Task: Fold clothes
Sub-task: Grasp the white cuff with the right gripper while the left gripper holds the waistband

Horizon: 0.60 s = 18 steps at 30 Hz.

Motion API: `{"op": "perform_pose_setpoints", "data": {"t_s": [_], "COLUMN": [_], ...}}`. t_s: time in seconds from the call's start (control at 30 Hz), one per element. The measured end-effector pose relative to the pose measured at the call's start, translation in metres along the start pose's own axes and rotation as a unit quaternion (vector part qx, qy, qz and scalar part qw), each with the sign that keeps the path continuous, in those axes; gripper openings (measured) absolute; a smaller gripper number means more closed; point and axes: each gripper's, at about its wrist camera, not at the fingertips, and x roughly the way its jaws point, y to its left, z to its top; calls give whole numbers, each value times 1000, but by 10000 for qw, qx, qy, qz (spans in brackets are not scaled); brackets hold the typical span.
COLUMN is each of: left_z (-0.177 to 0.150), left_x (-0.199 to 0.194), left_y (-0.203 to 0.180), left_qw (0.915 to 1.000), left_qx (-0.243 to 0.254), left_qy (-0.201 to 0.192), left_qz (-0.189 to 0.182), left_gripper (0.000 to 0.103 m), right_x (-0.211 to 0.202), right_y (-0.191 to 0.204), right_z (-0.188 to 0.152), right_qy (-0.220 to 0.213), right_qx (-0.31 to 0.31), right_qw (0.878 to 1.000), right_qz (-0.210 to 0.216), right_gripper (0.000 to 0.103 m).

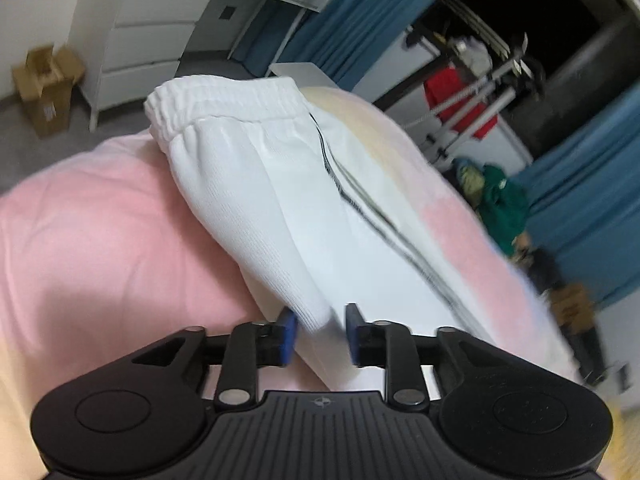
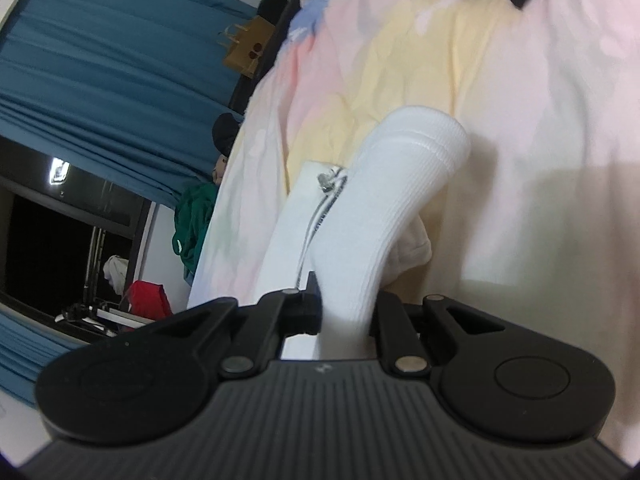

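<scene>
The white trousers [image 1: 256, 184] lay on the bed [image 1: 80, 240], over a pastel bedspread of pink and pale yellow, their long axis running away from the left gripper [image 1: 320, 334]: the elastic waistband [image 1: 224, 100] sat at the far end and a folded edge of the fabric came right down between the blue pads [image 1: 289, 330]. Those fingers stood apart, with the cloth in the gap and touching the left pad at most, not pinched, so the left hand had no hold on it. The right gripper [image 2: 344, 312] was the one gripping: its fingers were clamped on a thick ribbed fold of the same white garment [image 2: 384, 208], which rose up and away from them, with a dark-striped seam and a small metal eyelet [image 2: 325, 184] just to its left. By my reading the next fold hinges on the right hand, since it alone could carry the cloth along its length, while the left would have to close again first. Around the bed the room showed blue curtains [image 1: 360, 20], a white chest of drawers [image 1: 136, 52], a cardboard box [image 1: 46, 88] on the floor, a rack with a red garment [image 1: 460, 100] and a heap of green clothing [image 1: 500, 204].
</scene>
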Motion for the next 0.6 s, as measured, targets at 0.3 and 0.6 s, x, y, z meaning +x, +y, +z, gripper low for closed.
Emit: {"op": "perform_pose_setpoints", "data": {"t_s": [0.3,0.6], "left_z": [-22,-27], "left_x": [18,13], "left_y": [-36,-45], "left_qw": [9956,9953], "left_qx": [899,939], "left_qy": [39,-161], "left_qz": [269,184], "left_gripper": [46,47], "right_x": [31,42], "right_y": [-11,20], "right_z": [-13,-22], "right_qy": [617,444], "right_qx": [394,130], "right_qw": [9973,9915], "right_qz": [37,1217], "right_gripper": [49,52]}}
